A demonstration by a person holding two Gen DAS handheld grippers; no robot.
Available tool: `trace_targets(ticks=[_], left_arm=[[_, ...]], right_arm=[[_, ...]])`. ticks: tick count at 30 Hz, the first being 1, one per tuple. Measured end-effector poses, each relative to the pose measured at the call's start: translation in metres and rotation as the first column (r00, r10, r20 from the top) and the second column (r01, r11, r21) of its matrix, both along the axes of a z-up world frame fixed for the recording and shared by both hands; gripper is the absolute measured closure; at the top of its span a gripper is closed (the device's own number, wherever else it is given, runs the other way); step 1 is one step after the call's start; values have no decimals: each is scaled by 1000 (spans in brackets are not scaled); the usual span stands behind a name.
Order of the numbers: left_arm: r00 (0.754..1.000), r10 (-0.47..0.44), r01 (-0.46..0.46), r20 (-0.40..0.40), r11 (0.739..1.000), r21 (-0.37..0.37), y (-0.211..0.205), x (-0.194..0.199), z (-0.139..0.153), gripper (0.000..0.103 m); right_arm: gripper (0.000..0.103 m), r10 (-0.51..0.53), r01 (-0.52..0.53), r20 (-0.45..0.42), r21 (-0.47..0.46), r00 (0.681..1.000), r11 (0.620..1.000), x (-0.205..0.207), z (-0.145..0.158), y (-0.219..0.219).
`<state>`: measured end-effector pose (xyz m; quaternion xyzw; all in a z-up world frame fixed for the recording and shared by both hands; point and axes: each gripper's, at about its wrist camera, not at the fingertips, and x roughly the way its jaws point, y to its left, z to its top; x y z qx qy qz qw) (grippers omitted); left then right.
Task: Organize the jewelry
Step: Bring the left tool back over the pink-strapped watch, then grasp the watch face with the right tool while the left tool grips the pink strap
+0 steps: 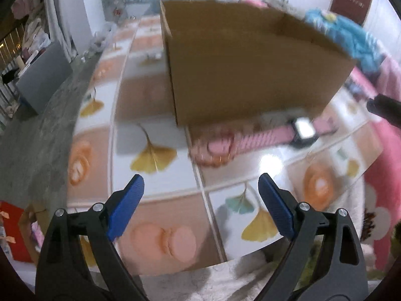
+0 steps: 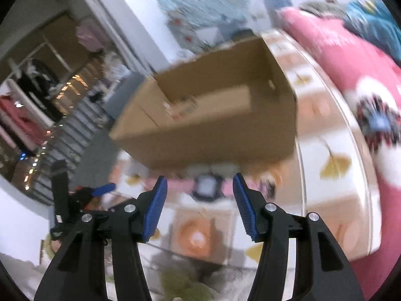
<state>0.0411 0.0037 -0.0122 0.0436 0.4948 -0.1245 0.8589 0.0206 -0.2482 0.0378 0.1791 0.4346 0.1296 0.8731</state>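
Note:
A pink-strapped smartwatch [image 1: 273, 135] with a black case lies on the patterned table in front of a brown cardboard box [image 1: 240, 60]. My left gripper [image 1: 200, 190] is open and empty, hovering over the table short of the watch. In the right wrist view the watch [image 2: 208, 186] lies just past my right gripper [image 2: 200, 188], which is open and empty, jaws either side of the watch face. The open box [image 2: 208, 115] stands behind it with some small items inside. The left gripper [image 2: 100, 190] shows at the left.
The table [image 1: 155, 115] has a glossy cloth with ginkgo-leaf and macaron prints. A pink blanket [image 2: 351, 57] and blue fabric [image 1: 351, 37] lie on the right. A grey box [image 1: 45, 75] sits at the far left. White fluffy fabric [image 1: 225, 276] is at the near edge.

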Motion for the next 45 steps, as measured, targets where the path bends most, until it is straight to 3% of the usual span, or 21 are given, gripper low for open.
trace_targets(ticks=[6,9,11,18,26,30,38,42,45], left_arm=[[1000,14,-14,-15,999,38,-5,-1,-28,13],[1000,-6,5,22,999,41,-5,-4,-31,8],[1000,-13,12,25,999,34,-3,-4,-32,8],[1000,-6,5,27,999,40,-6,-5,-31,7],[999,-27,26,36,999,37,-7,-10,-30,7],[998,-38,36,50,999,35,-6,-13,-29,7],[991,-56,55,124,998,12,-6,-24,-23,8],[972,-101,109,212,994,-25,-12,-35,-9,9],[952,-153,161,265,987,-9,-25,-40,-1,18]], right_arm=[[50,19,-21,-13,-117,1000,993,-8,-29,13],[49,88,-87,1,-150,996,985,-1,-33,21],[43,142,-137,12,-191,990,972,7,-37,28],[42,338,-330,-31,-314,941,890,40,-48,62],[42,426,-432,-117,-432,897,791,58,-60,80],[42,438,-453,-148,-465,887,760,62,-65,85],[50,450,-485,-186,-420,873,767,69,-64,80],[50,447,-491,-203,-354,871,796,75,-63,69],[50,439,-487,-218,-299,872,820,79,-63,59]])
